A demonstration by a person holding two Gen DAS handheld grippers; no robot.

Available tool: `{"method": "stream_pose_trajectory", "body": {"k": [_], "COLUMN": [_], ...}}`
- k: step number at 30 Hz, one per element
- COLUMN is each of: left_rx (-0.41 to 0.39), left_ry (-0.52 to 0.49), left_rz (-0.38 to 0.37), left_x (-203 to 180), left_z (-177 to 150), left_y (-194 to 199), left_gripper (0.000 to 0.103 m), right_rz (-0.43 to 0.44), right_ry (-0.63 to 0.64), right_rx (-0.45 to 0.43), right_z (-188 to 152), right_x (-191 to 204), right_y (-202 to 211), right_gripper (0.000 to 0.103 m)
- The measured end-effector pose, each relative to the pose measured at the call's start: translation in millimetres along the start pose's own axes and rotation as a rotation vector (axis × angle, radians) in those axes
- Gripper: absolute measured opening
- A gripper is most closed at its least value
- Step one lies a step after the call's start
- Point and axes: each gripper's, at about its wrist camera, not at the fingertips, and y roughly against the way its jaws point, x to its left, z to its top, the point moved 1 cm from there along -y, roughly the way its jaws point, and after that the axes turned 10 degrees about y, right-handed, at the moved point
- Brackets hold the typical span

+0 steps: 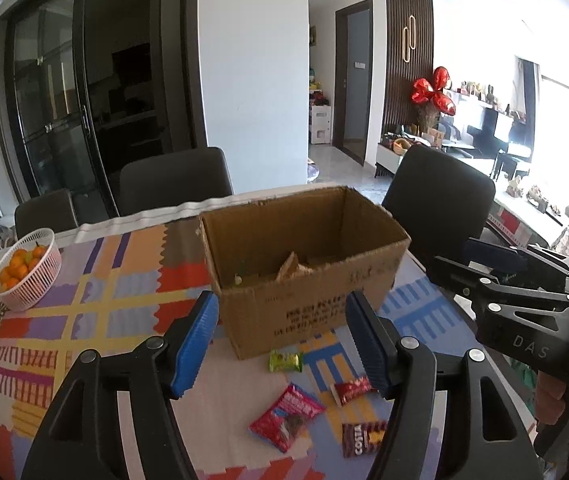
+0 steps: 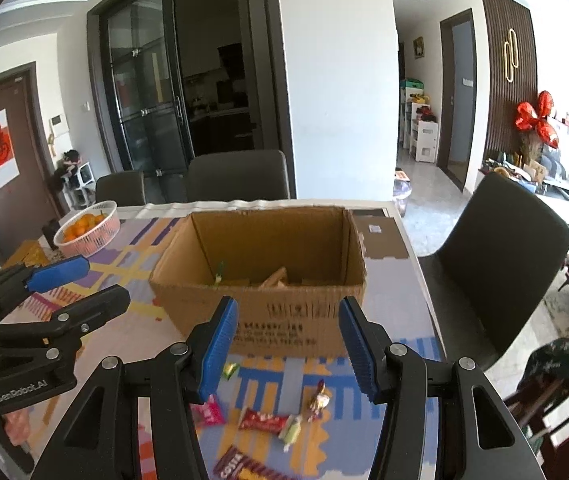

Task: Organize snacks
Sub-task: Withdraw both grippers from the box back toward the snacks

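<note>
While both tongs hover above the patterned counter [image 1: 96, 280], neither grips anything: the left tongs [image 1: 280, 344] stand with blue pads apart and only air between them, and the right tongs [image 2: 287, 346] are likewise parted and empty.

Layout, left to right:
- A pink basket of oranges [image 1: 28, 268] sits at the far left edge of the counter, well apart from the work area.
- The open cardboard box [image 1: 304, 264] stands mid-counter. A few items already lie on its floor; what they are cannot be told.
- Loose snacks lie on the counter in front of the box: a small green packet [image 1: 284, 361] just beside the box's near corner, a pink-red packet [image 1: 286, 416], a red bar [image 1: 352, 389], a brown Costa packet [image 1: 362, 438], and, in the right wrist view, a twisted foil candy [image 2: 318, 398].

Assessment: collection appears partly done; several snacks remain outside the box.

Hazards:
- The wrappers are thin and lie flat. Pads descending too steeply may skid over the foil and push a packet away instead of pinching it.
- The packets lie close together. A wide approach could trap two at once, and one may drop before reaching the box.
- The two tongs work near each other. Reaching for neighbouring snacks together risks a collision.
- The green packet lies close to the box wall, so the pads could nudge the box.
</note>
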Motion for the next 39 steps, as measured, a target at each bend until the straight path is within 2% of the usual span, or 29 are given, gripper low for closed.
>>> {"method": "stream_pose_trajectory", "body": {"k": [7,12,20,32,39], "left_rx": [0.059,0.114,0.200,0.333,0.388], "left_ry": [0.016,0.029,0.001,-0.027,-0.035], "left_rz": [0.000,0.006,0.022,0.033,0.044], "left_x": [4,8,10,14,18], "left_z": [-32,-55,-90,-123,-136], "left_y": [1,-6,-19,-57,-80], "left_gripper": [0.065,0.066,0.069,0.070,0.070], "right_rz": [0.014,-0.009,-0.001,0.018,0.025], "right_ry": [-0.021,-0.022,-0.025,-0.064,-0.082], "right_rx": [0.050,0.085,0.165,0.305,0.350], "right_z": [-27,-46,-81,-126,-139], "right_x": [6,9,18,19,17], "right_y": [3,1,-11,-43,-63], "right_gripper": [0.054,0.054,0.054,0.054,0.053]}}
